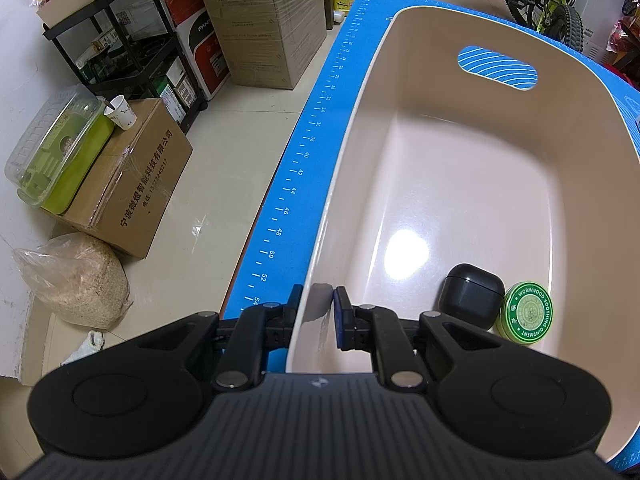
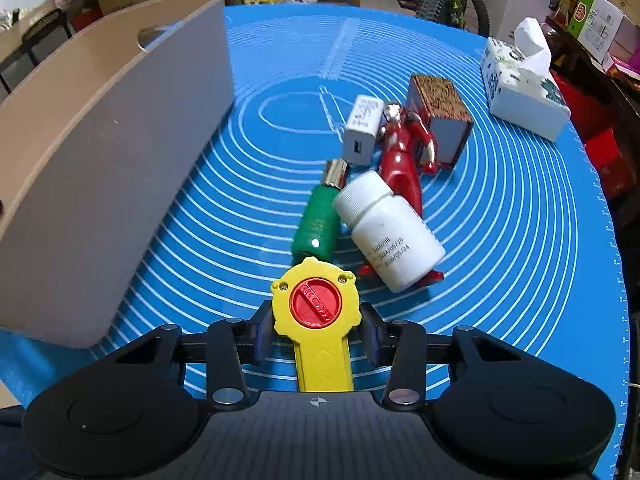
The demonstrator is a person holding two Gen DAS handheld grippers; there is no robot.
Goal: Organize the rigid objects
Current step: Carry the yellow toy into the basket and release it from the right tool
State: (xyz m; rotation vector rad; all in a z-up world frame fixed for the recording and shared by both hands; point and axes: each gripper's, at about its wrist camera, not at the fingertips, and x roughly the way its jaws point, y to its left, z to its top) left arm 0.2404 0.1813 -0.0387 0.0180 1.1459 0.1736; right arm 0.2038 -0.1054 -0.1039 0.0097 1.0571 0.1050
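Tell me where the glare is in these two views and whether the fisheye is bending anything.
Left wrist view: a bright white glare patch sits on the bin floor, and the ruler edge of the blue mat bows into a curve. Right wrist view: only a small highlight on the green cylinder; the mat's far edge curves, and the yellow toy between the right gripper pads is sharp.

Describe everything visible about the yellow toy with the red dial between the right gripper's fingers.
The yellow toy looks like glossy hard plastic: a notched round head with two small screws, a red dial with a raised bar at its centre, and a flat yellow handle running back under the right hand-held gripper. It lies flat on the blue mat, dial up, head pointing at the green cylinder, which it meets or nearly meets. The gripper's pads sit against both sides of the head, seemingly clamping it.
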